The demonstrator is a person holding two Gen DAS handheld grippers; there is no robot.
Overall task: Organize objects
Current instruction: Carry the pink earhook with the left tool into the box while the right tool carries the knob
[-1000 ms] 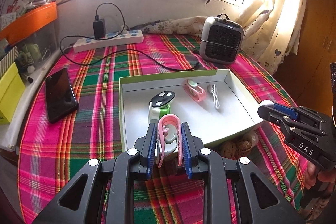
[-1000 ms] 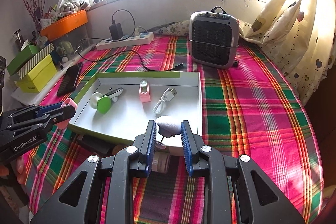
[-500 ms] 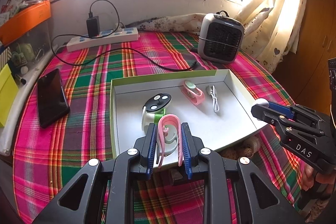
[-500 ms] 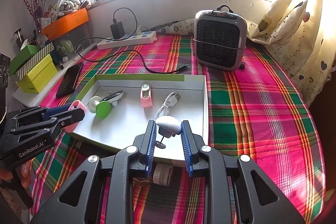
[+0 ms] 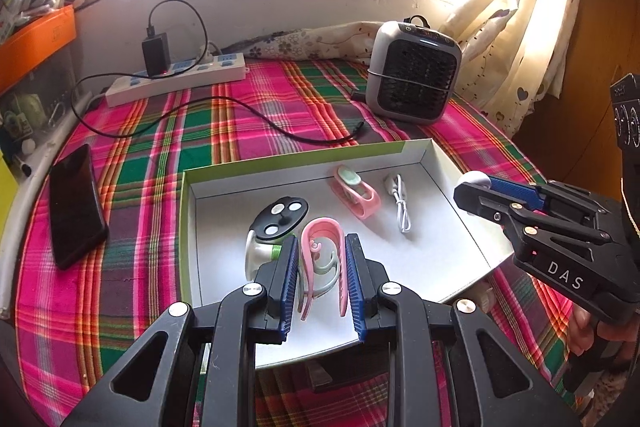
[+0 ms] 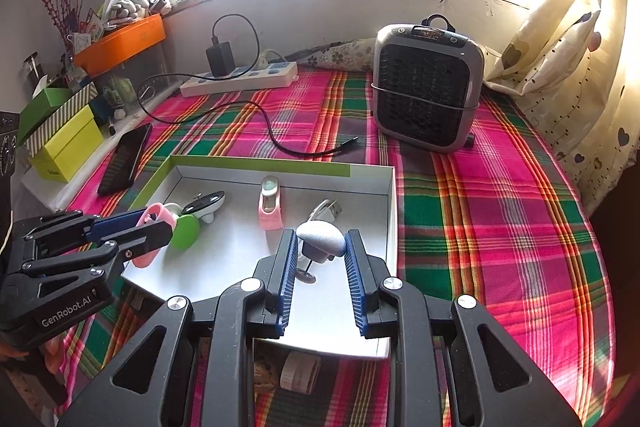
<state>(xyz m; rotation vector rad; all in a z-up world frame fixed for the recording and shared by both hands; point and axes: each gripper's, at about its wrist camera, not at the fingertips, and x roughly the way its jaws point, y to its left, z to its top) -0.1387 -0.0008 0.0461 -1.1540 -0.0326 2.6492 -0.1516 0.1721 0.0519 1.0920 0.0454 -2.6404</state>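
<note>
We are mid-carry, both loads hanging over the white tray [image 5: 448, 167] on the checked cloth [image 6: 500, 187]. Our left gripper [image 5: 322, 275] is clamped on a pink clip [image 5: 320, 243], its blue pads pressed hard against the clip's two arms. Our right gripper [image 6: 320, 267] is closed just as far as a small grey-capped piece [image 6: 322, 237] allows, the cap wedged between the pads and its stem hanging below. The tray already holds a black-and-green gadget [image 5: 280, 217], another pink clip [image 5: 356, 193] and a coiled white cable [image 5: 400, 205].

Next, we judge, each load has to come down onto a bare patch of tray floor before the pads ease apart — clear of what lies there.

Against a second ago, both grippers have travelled forward from the near rim to well over the tray, the grips unchanged.
</note>
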